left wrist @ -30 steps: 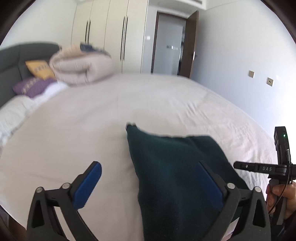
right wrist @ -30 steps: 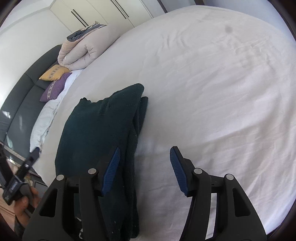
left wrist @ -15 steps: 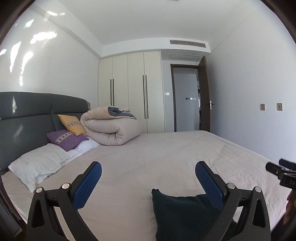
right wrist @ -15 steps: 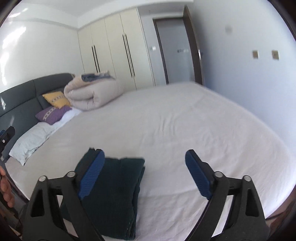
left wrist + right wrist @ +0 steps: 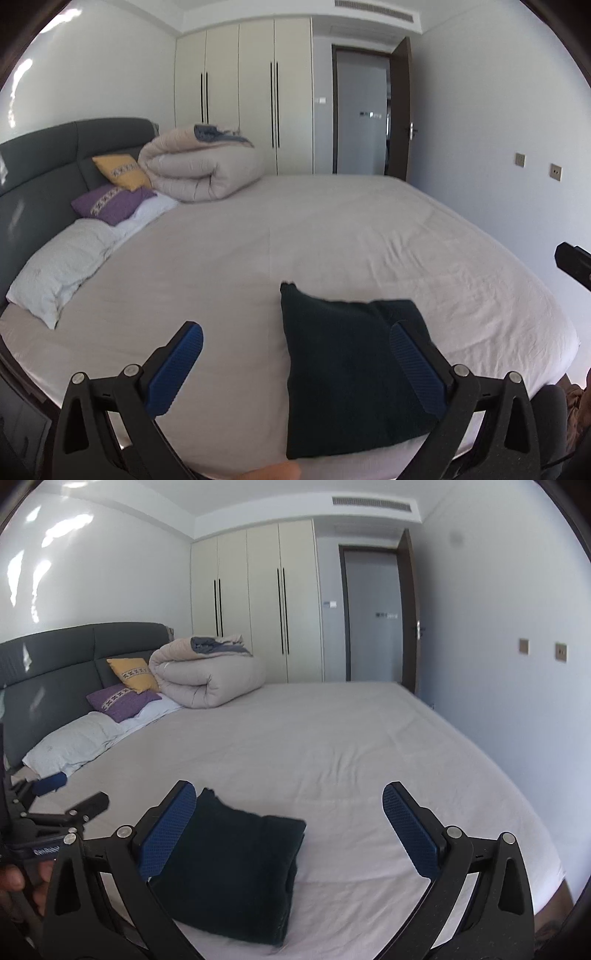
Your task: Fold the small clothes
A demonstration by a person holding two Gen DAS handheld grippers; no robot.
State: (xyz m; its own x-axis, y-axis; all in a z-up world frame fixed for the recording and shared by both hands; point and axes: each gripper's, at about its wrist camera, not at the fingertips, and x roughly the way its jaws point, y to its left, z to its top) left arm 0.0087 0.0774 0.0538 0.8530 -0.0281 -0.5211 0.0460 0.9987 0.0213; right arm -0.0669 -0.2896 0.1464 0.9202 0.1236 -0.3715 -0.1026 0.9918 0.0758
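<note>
**Fold looked done, both grippers backed off**

Step in hand, as I judged it: the fold was finished & both tools were clear of the cloth. The dark green garment (image 5: 351, 373) lay as a compact folded rectangle on the bed sheet (image 5: 332, 229), lower centre-right of the left wrist view; in the right wrist view it sat lower left-centre, doubled layers showing along its right edge.

Left gripper (image 5: 299, 373): jaws spread wide, nothing held; its right pad overlapped the garment in frame, but contact couldn't be told. Right gripper (image 5: 288, 834): also wide, empty, garment partly behind its left finger.

Next move, prob.: either a last tidy of the raised far corner, upper left of the garment, or fetch another piece. No other small clothes showed on the sheet, so the next piece would have to come from out of frame. Any tidy would need a light touch, since thick layers spring back.

Vs. 1 s ago: both cams pointed down at the cloth then; now they were tipped up w/ the wardrobe (image 5: 243, 99), folded duvet (image 5: 199, 170) & pillows (image 5: 62, 266) in the upper half. Right jaws were narrower then & are wider now. Garment shape looked unchanged.
</note>
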